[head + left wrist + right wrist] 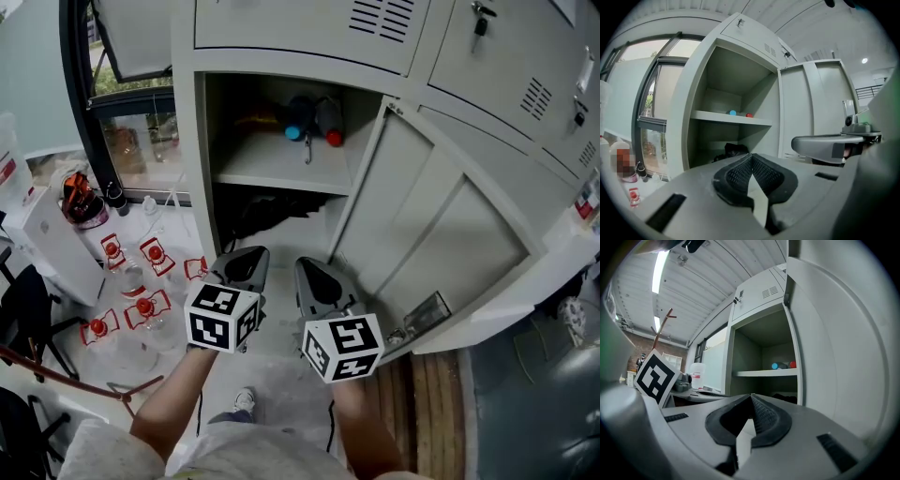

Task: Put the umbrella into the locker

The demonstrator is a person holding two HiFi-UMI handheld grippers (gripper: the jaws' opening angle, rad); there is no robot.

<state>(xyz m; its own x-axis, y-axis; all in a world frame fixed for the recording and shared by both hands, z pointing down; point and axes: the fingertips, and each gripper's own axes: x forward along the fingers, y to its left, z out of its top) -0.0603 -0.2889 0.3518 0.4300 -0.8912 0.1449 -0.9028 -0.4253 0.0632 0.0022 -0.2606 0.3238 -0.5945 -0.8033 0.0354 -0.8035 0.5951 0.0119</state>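
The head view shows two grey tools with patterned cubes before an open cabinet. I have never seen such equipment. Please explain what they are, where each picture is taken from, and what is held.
A person holds a two-jaw gripper in each hand: the left gripper and the right gripper. The cubes are parts of them. One picture comes from a camera on the person's head; the other two from a camera on each gripper. Both grippers are shut and hold nothing. The locker stands open; a black thing lies in its lower compartment.
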